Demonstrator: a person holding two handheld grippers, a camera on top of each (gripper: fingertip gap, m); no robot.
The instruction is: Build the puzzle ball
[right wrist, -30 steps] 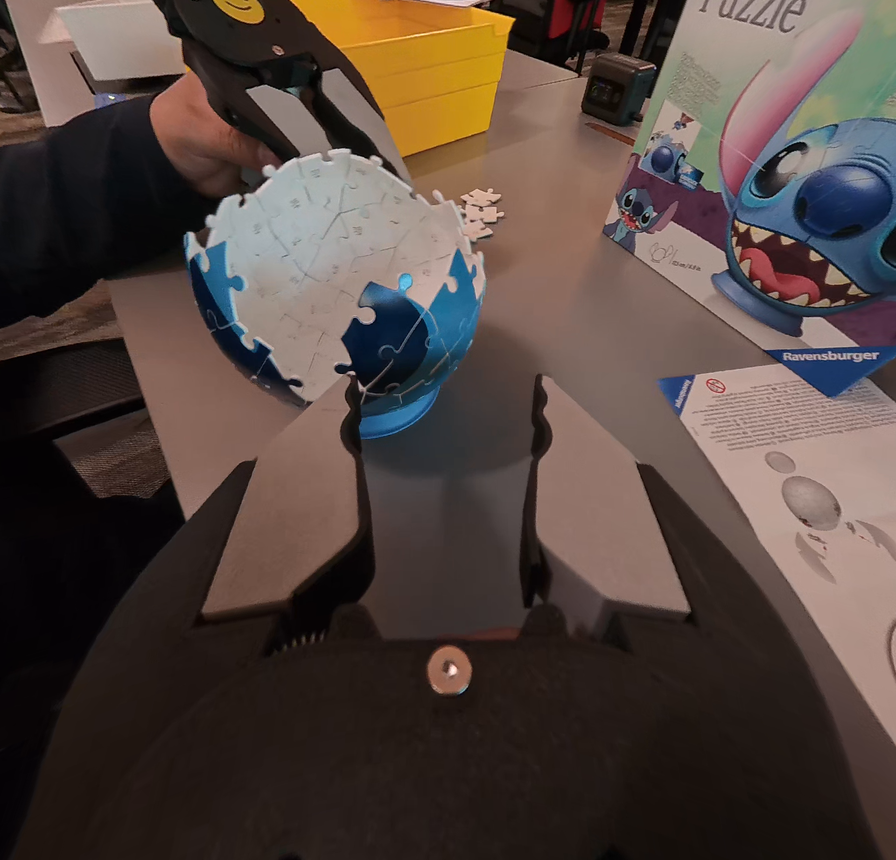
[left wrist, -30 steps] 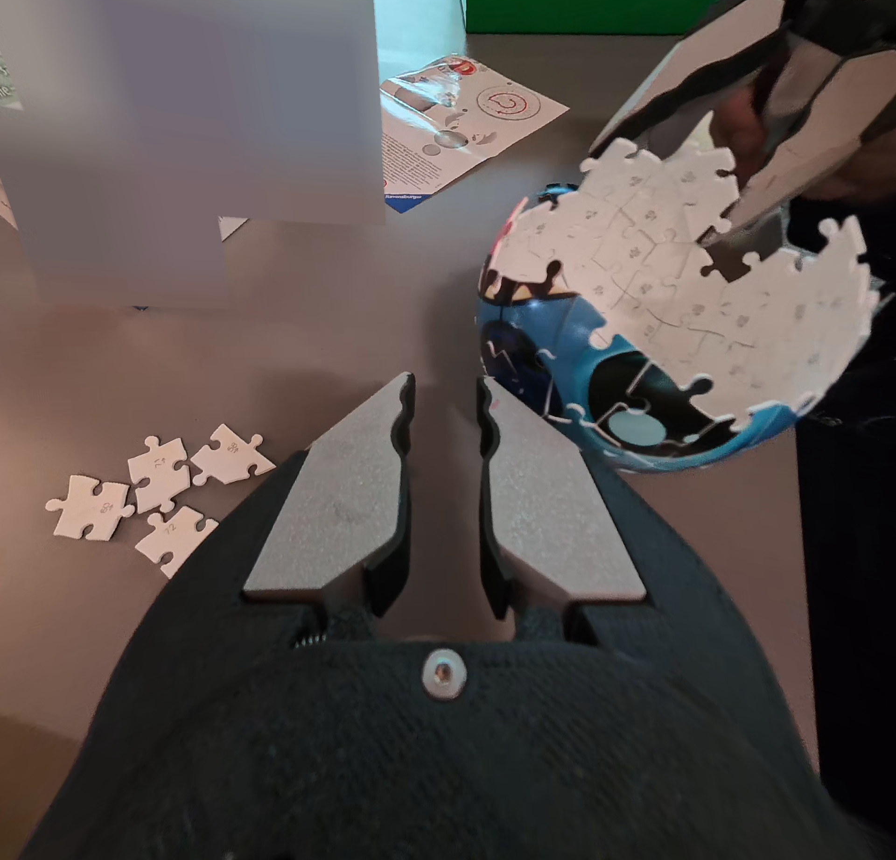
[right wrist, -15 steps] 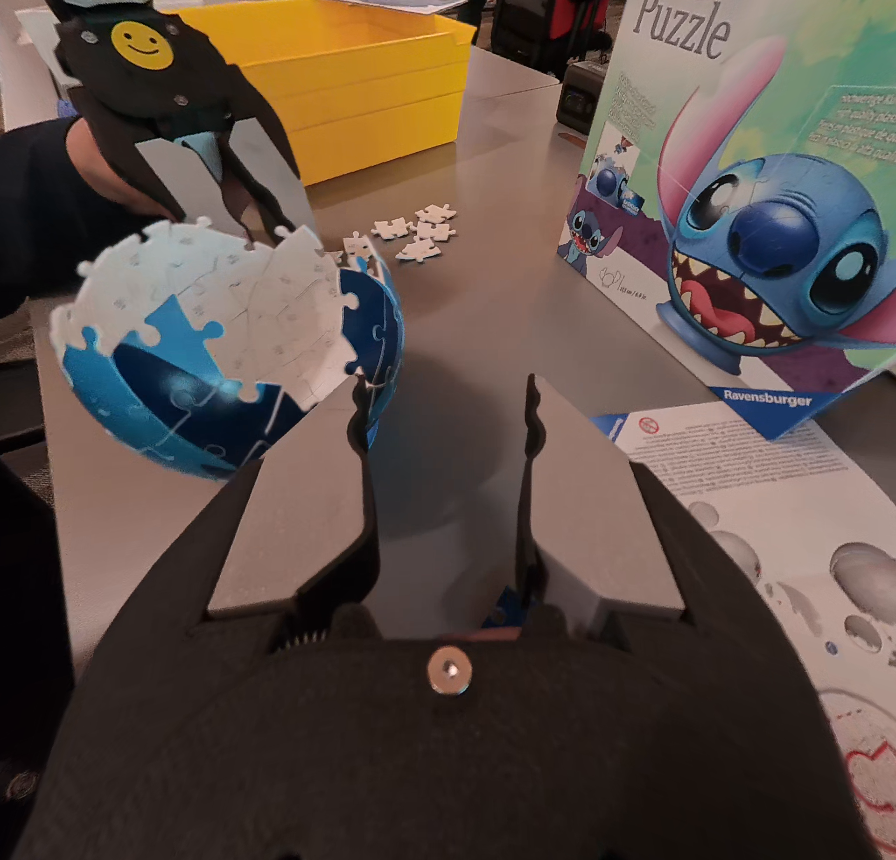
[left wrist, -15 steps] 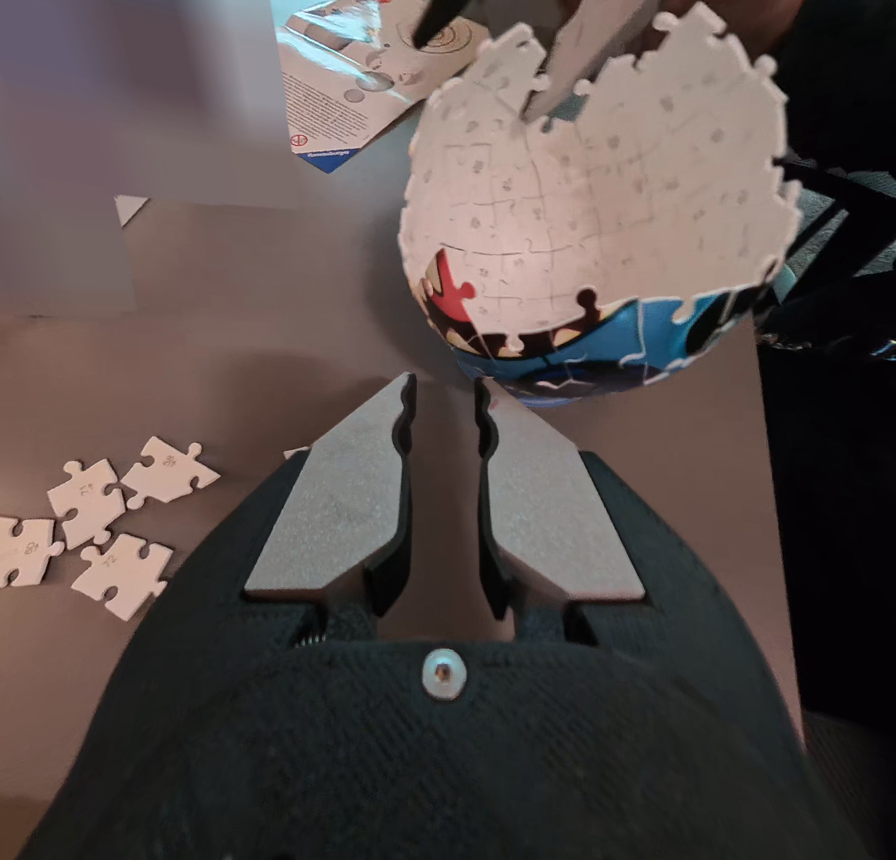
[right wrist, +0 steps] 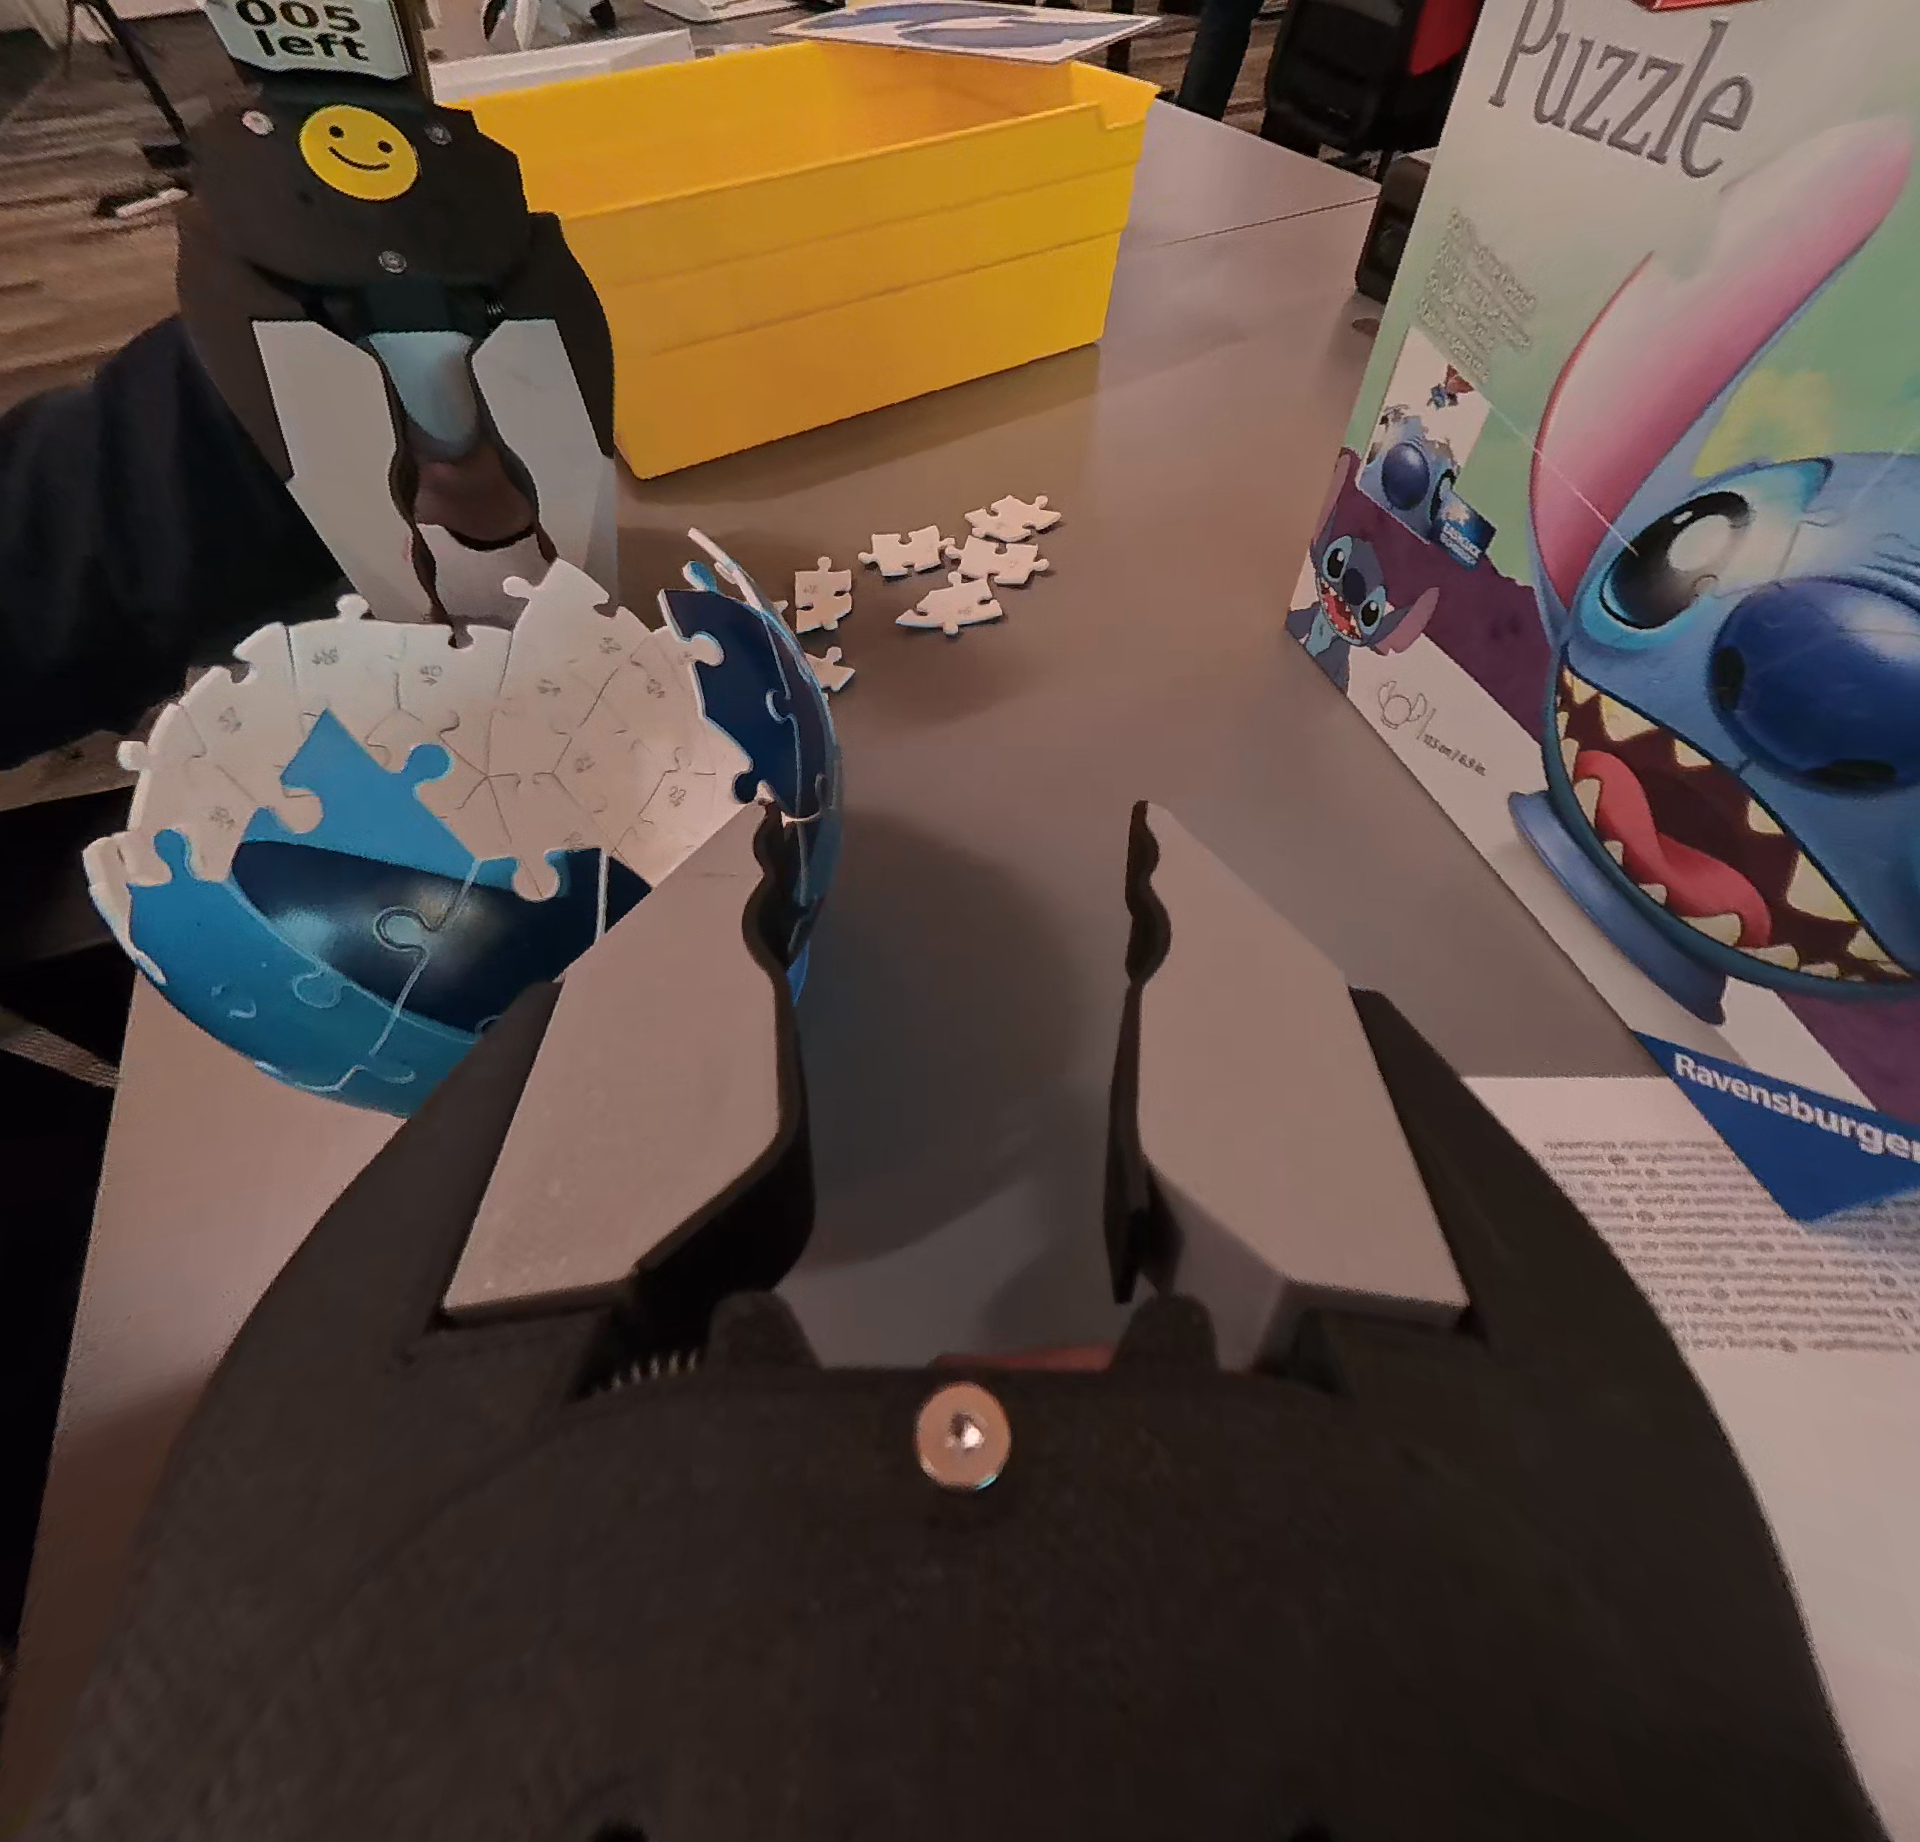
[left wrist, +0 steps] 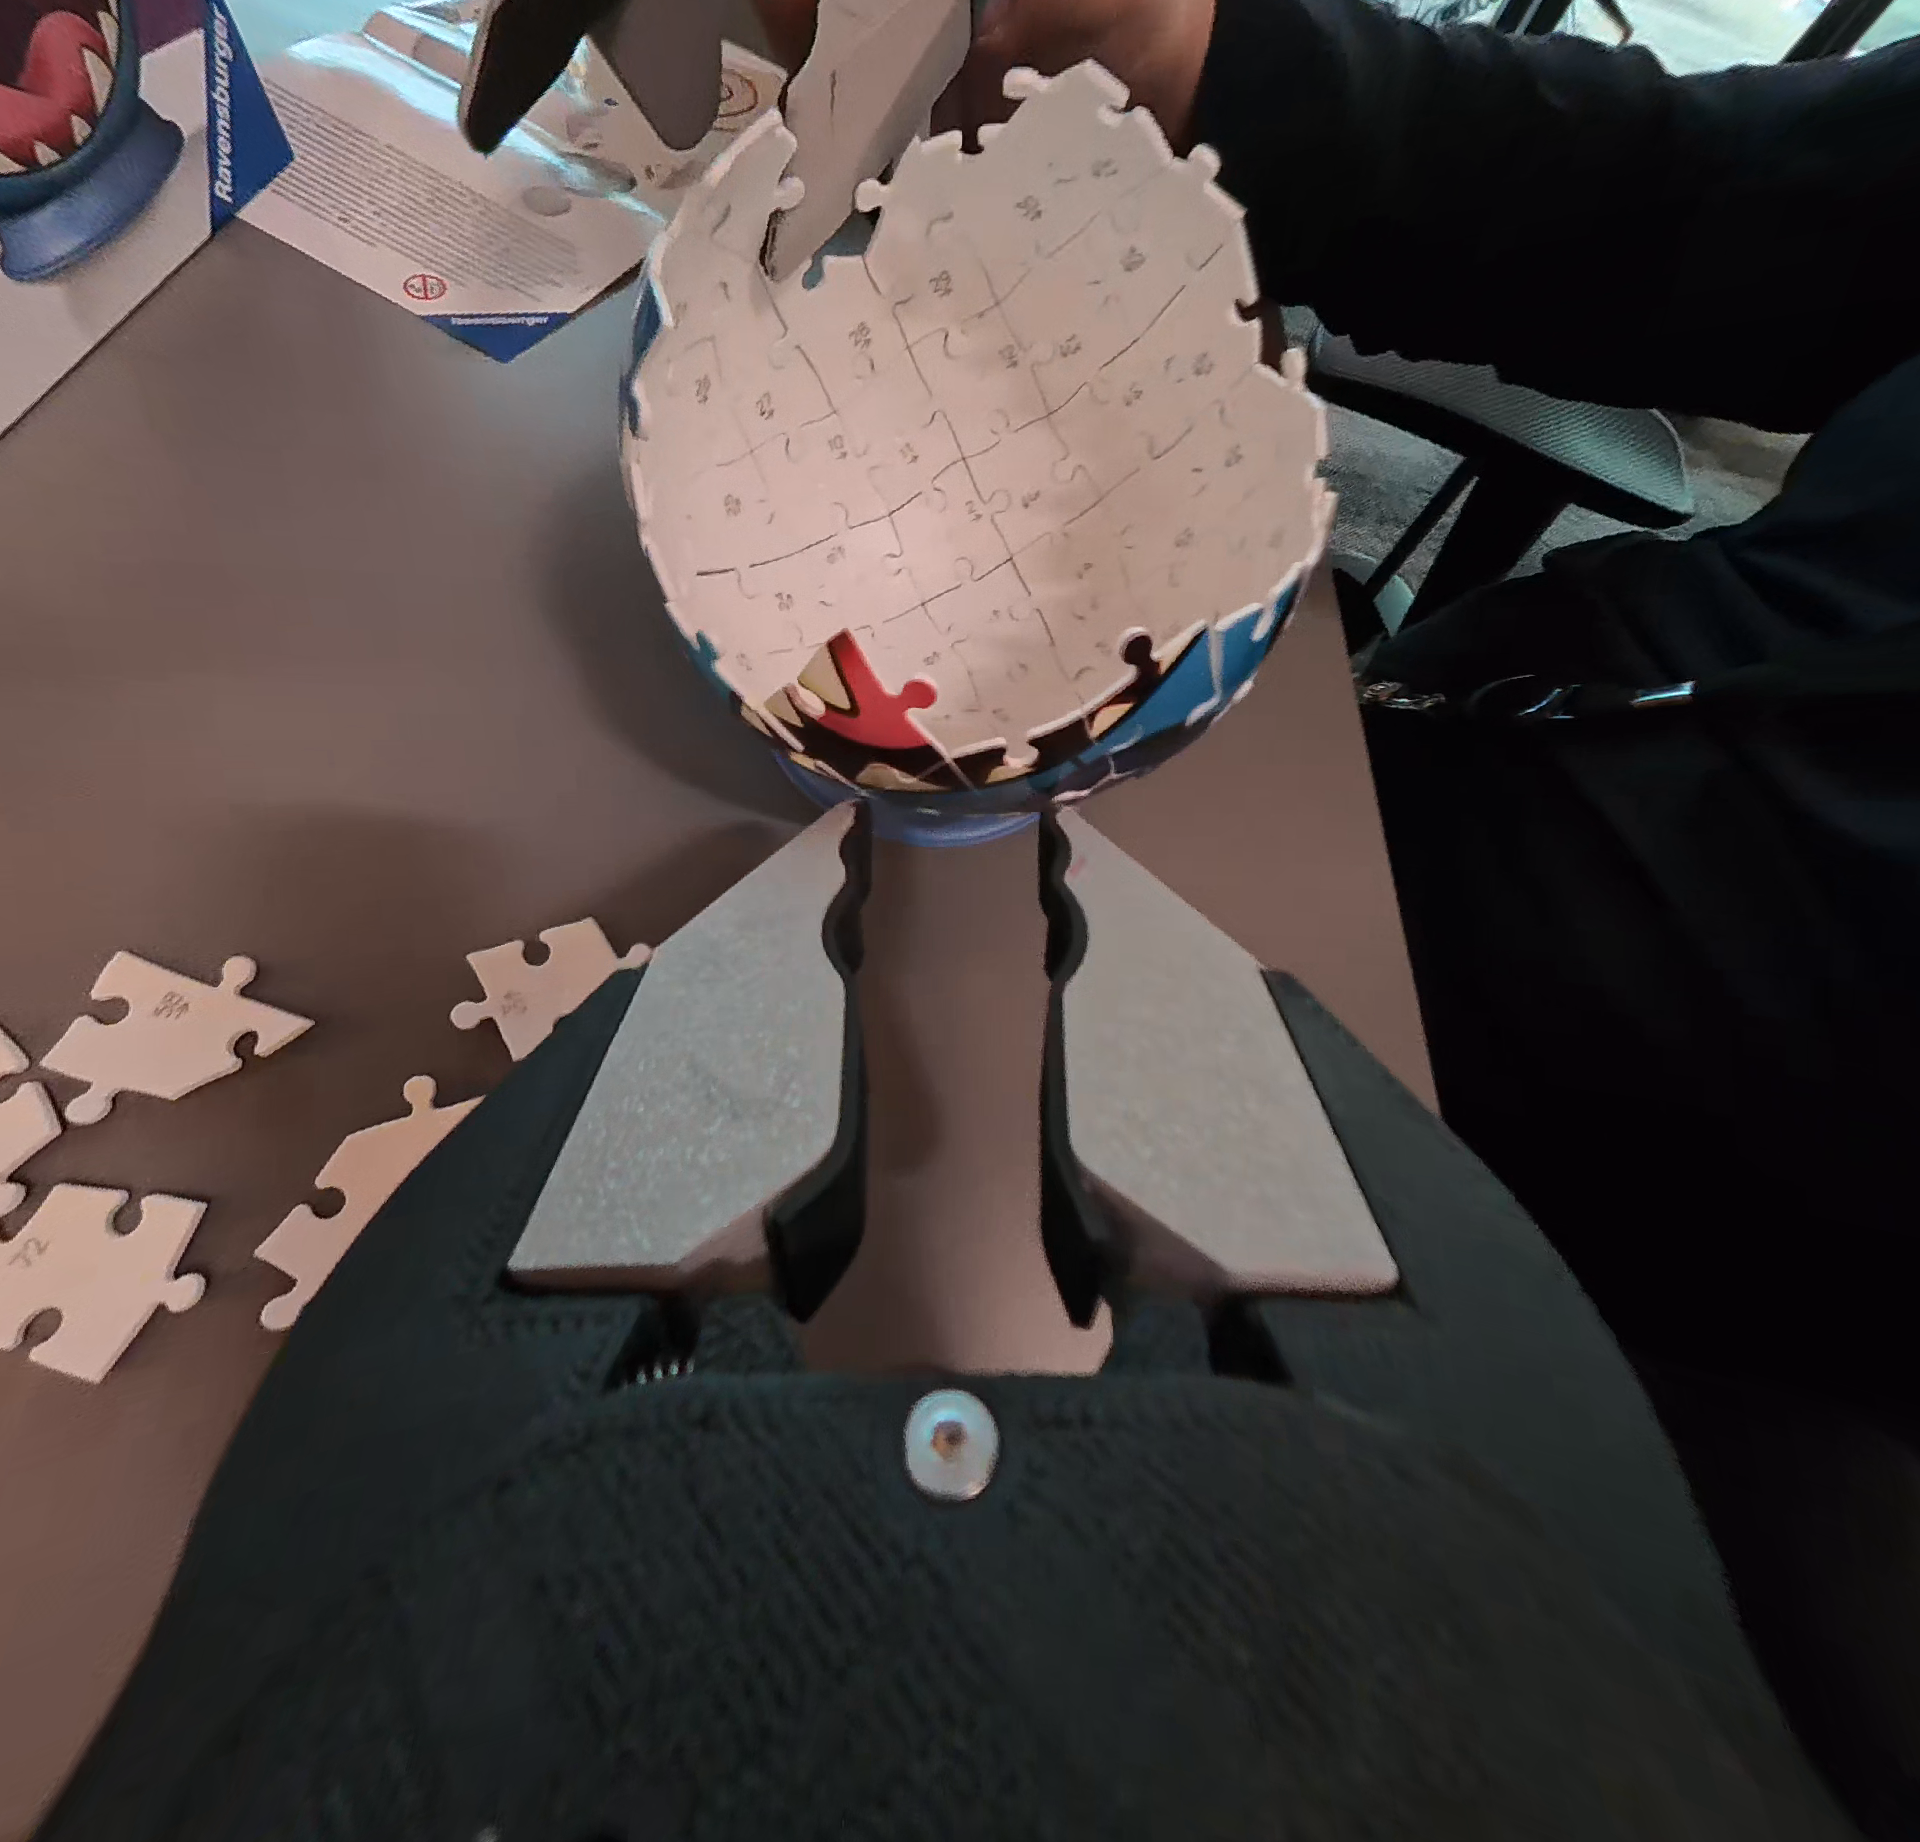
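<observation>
While the half-built puzzle ball point(left wrist: 966, 462) leans at the table point(right wrist: 1039, 712) edge, we hold the left gripper point(left wrist: 948, 836) just beside its base, jaws slightly apart and empty. Our right gripper point(right wrist: 951, 826) has jaws spread wide at the rim. Loose pieces point(right wrist: 956, 566) lie farther off.

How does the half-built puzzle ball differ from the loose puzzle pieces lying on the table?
The puzzle ball has its pieces locked together into a curved, open shell, while the loose pieces lie separate and flat on the table. The ball shows a blue printed outside as well as its white inside, whereas the loose pieces show only their white backs. Both have white backs with small printed marks.
</observation>
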